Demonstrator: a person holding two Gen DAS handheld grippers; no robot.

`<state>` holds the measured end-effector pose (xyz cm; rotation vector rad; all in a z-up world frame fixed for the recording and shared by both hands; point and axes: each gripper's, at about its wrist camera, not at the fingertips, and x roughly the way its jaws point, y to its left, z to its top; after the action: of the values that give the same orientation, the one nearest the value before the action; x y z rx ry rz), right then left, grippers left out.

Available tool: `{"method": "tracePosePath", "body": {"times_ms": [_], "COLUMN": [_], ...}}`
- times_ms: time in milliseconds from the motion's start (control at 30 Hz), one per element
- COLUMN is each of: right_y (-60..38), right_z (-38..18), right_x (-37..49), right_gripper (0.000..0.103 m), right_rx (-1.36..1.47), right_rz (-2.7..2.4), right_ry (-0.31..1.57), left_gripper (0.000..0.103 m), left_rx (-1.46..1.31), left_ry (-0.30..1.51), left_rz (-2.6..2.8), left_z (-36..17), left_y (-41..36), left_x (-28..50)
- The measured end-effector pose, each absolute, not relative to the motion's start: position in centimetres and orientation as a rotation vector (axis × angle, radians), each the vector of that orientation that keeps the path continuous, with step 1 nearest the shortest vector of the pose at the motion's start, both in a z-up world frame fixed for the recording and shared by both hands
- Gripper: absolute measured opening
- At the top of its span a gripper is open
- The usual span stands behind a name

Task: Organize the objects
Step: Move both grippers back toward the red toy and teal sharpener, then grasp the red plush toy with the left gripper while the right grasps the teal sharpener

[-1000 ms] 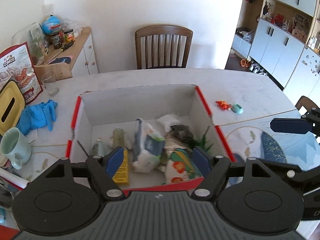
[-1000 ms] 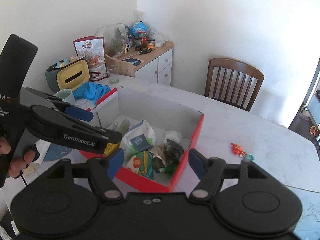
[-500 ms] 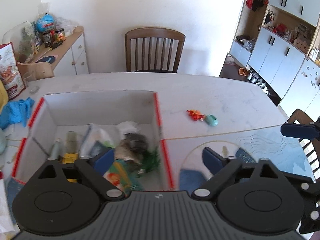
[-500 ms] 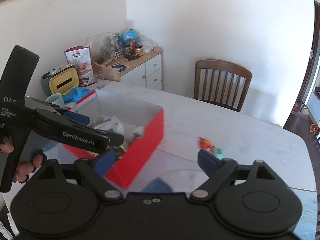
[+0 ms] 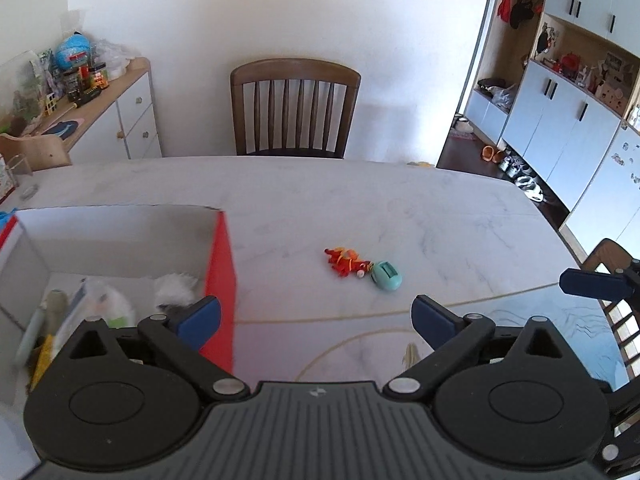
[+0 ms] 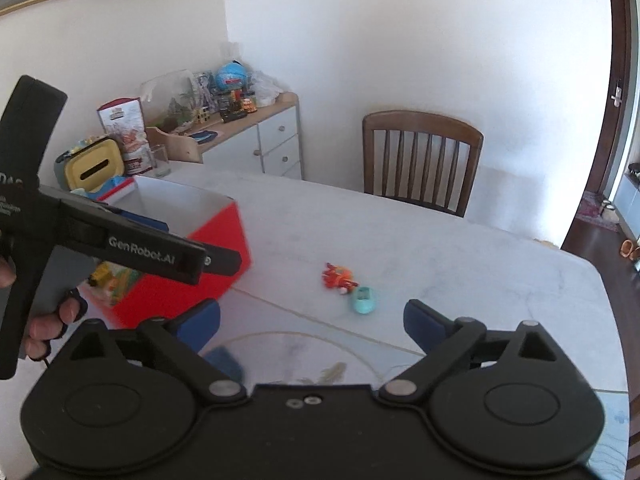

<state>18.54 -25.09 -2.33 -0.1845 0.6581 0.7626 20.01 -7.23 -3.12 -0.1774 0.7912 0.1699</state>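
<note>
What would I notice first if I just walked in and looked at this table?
Probably the red box on the left side of the white table, stuffed with odds and ends. Next, two little toys lying alone on the table to its right: an orange toy touching a small teal toy. A brown wooden chair waits behind the table.

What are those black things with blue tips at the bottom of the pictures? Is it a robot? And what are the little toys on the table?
No robot. A person holds a grabbing tool in each hand, with a camera on each looking forward along its fingers. One picture comes from the left gripper, the other from the right gripper. The blue tips are soft pads. Both have just been opening and now stand wide with nothing between them. On the white table lie a small orange toy touching a mint-green toy. Beside them stands a red box with things already inside.
</note>
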Motion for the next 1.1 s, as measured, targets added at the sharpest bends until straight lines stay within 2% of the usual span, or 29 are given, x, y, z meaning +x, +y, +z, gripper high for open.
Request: {"method": "tracePosePath", "body": {"times_ms": [467,733,1000,1067,1100], "right_y": [-23.1,-20.8,-19.6,-19.4,-19.4], "right_z": [-10.5,-14.1,-15.5,-15.7,-15.8], "right_x": [26.7,29.7,30.1,30.1,30.1], "right_gripper": [0.095,0.076,0.067,0.065,0.061], "right_rx": [-0.230,-0.201,-0.197,-0.202,-0.205], "right_rz": [0.787,0.774,0.783,0.782,0.782], "right_ry": [0.685,0.737,0.745,0.744,0.748], "left_gripper": [0.102,0.102,0.101,0.098,0.092], "left_rx": [-0.124,-0.116,-0.188,-0.184,-0.186], "left_ry": [0.906,0.925,0.960,0.966,0.968], "left_rz": [0.279,0.250,0.292,0.292,0.290], "left_z": [-9.7,-11.6,-13.7,-13.9,-14.1], "left_y": [-7.4,-8.2,-7.5,-7.6,-7.6], "left_x": [30.6,33.9,34.8,35.1,35.2]}}
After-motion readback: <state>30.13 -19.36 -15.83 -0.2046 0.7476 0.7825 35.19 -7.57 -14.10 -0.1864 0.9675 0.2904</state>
